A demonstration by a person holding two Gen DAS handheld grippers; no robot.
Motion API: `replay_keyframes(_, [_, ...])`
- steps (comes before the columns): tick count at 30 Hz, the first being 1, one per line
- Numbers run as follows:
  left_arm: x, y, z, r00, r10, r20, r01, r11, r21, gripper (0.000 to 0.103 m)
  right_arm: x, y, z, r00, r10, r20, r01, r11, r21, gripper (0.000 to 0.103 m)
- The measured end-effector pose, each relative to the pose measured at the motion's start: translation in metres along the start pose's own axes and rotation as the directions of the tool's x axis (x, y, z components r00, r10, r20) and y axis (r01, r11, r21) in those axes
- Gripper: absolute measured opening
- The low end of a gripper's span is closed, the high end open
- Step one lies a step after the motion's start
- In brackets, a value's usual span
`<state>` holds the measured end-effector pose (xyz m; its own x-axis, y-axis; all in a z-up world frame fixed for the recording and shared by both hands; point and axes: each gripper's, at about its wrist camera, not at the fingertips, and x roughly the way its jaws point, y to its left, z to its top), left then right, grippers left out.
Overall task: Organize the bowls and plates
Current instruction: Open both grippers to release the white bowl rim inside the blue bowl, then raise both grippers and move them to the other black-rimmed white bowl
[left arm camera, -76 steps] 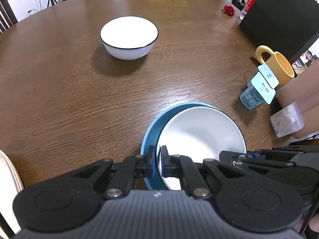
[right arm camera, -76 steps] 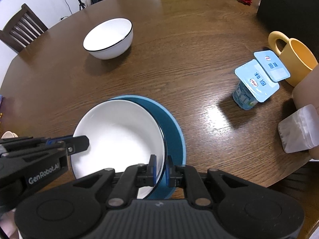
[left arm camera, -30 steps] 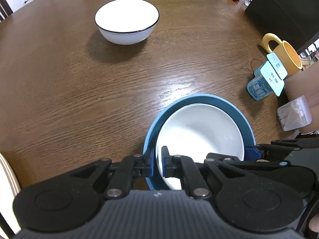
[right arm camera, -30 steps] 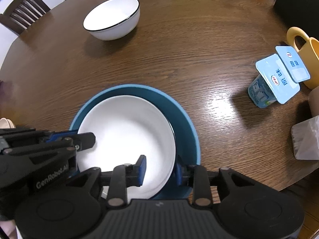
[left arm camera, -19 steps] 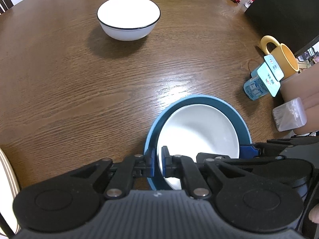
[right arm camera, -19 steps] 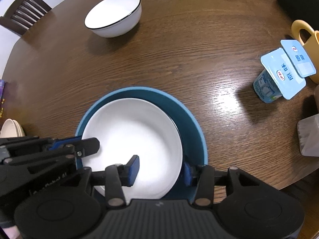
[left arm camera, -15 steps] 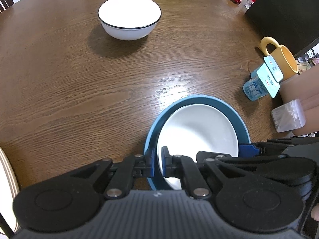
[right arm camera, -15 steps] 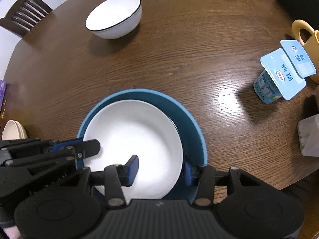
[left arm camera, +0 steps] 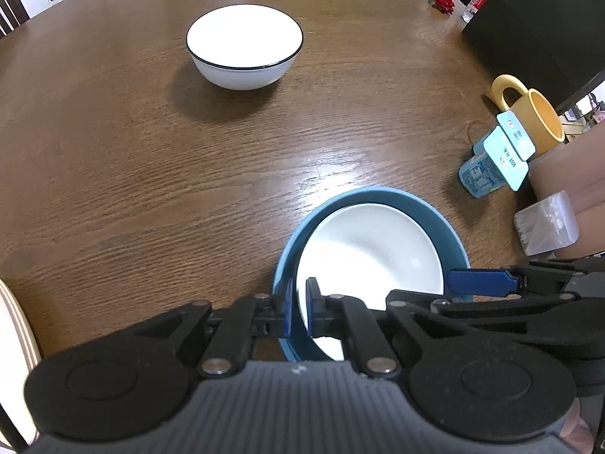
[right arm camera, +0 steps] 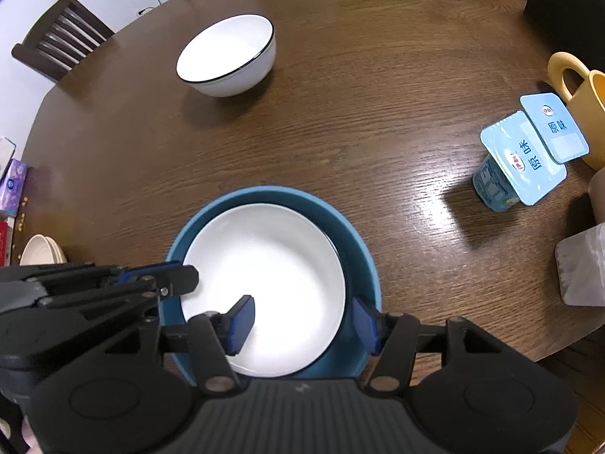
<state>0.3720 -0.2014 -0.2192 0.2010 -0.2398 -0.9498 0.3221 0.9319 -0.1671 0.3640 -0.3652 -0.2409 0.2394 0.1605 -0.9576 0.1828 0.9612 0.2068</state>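
Observation:
A white bowl [left arm camera: 370, 249] [right arm camera: 264, 265] sits nested inside a larger blue bowl [left arm camera: 435, 215] [right arm camera: 351, 234] on the brown table near its front edge. My left gripper [left arm camera: 298, 308] [right arm camera: 177, 276] is shut on the white bowl's left rim, one finger inside and one outside. My right gripper [right arm camera: 302, 325] straddles the right rims of both bowls; its jaws are opening and the pads [right arm camera: 365, 325] stand off the rims. A second white bowl with a black rim [left arm camera: 244, 56] [right arm camera: 227, 56] stands alone at the far side.
A yellow mug [left arm camera: 537, 121], two blue yogurt cups [right arm camera: 503, 174] and a clear plastic box [left arm camera: 544, 223] crowd the right edge. A black box [left arm camera: 537, 19] stands far right. Pale stacked plates [right arm camera: 41, 249] lie at the left edge, a chair [right arm camera: 60, 38] beyond.
My right gripper's jaws have spread apart, off the white bowl's rim. The white bowl has settled into the blue bowl. My left gripper has stayed shut in place.

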Motion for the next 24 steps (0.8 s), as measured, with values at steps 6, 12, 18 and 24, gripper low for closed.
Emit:
replay_keyframes(6, [-0.027, 0.003, 0.000, 0.998, -0.032, 0.060, 0.033, 0.999, -0.006, 0.030, -0.023, -0.002, -0.004, 0.998, -0.001, 0.056, 0.001, 1.000, -0.006, 0.061])
replay_keyframes(12, [-0.067, 0.008, -0.009, 0.981, -0.027, 0.193, 0.024, 1.000, 0.017, 0.085, -0.071, -0.013, -0.024, 0.980, 0.036, 0.194, -0.038, 0.999, 0.007, 0.087])
replay_keyframes(18, [-0.103, 0.010, -0.039, 0.919, 0.015, 0.394, -0.028, 0.999, 0.026, 0.103, -0.100, -0.015, -0.055, 0.950, 0.032, 0.309, -0.036, 0.999, 0.009, 0.103])
replay_keyframes(24, [-0.121, 0.004, -0.059, 0.892, 0.010, 0.453, -0.030, 0.999, 0.036, 0.103, -0.112, -0.007, -0.084, 0.925, 0.014, 0.380, -0.023, 1.000, 0.019, 0.103])
